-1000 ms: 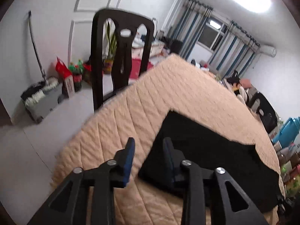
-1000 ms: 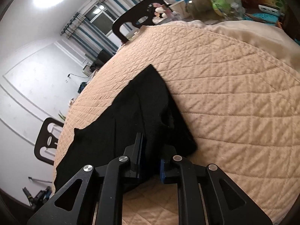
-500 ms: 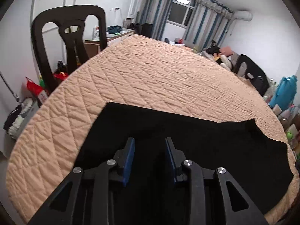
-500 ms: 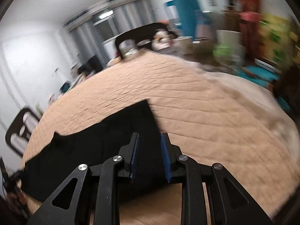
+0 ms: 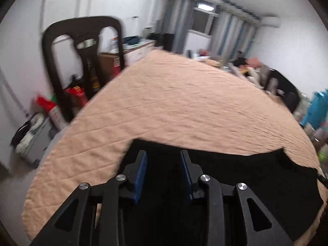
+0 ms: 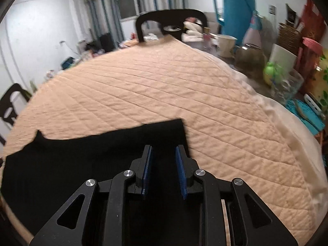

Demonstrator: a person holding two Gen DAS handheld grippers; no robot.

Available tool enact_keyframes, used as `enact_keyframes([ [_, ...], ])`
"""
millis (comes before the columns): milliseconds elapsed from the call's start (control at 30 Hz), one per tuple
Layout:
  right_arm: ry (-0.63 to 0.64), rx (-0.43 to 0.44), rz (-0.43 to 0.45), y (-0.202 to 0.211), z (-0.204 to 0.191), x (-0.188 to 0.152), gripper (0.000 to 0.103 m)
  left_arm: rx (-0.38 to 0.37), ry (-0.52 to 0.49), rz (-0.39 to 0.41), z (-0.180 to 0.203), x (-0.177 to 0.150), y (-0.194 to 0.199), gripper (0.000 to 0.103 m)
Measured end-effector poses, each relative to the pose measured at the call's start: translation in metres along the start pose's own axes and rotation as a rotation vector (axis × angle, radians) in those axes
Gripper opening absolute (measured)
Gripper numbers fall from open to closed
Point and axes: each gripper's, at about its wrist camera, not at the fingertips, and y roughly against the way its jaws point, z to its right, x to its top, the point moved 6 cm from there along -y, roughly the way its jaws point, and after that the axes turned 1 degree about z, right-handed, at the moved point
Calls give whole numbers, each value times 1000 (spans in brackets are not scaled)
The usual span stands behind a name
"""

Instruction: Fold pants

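Note:
Black pants [image 5: 246, 176] lie flat along the near edge of a peach quilted table cover [image 5: 184, 106]. My left gripper [image 5: 163, 160] is open and empty, held over the pants' left end. In the right wrist view the pants [image 6: 82, 155] stretch to the left, and my right gripper [image 6: 163, 155] is open and empty over their right end, near the square far corner. Nothing sits between either pair of jaws.
A black chair [image 5: 82, 61] stands off the table's left side and another [image 6: 170, 20] at the far end. A teal thermos [image 6: 235, 12], cups, a glass jar [image 6: 287, 86] and clutter crowd the right edge. The quilt [image 6: 164, 86] beyond the pants is bare.
Both grippers have pulled back and levelled out over the pants. The right gripper, nearly shut a second ago, has opened wider. The left view has swung from the chair side towards the table.

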Motion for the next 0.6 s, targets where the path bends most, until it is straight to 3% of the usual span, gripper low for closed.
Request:
enact_keyframes([
  [67, 37, 29, -5, -5, -15, -1, 24, -67, -51, -19, 23, -3, -7, 36],
  [133, 73, 34, -23, -16, -29, -3, 24, -82, -103, -66, 38, -10, -20, 36],
  [200, 94, 4, -42, -27, -31, -4, 24, -33, -121, -121, 39, -17, -36, 36],
  [267, 68, 11, -37, -29, -26, -1, 24, -30, -118, -104, 37, -12, -32, 37],
  [367, 58, -50, -19, -18, -18, 1, 24, 43, -112, -83, 22, -9, -26, 37],
  [600, 70, 83, 25, 10, -47, -16, 28, 56, -29, -70, -12, -29, -2, 39],
])
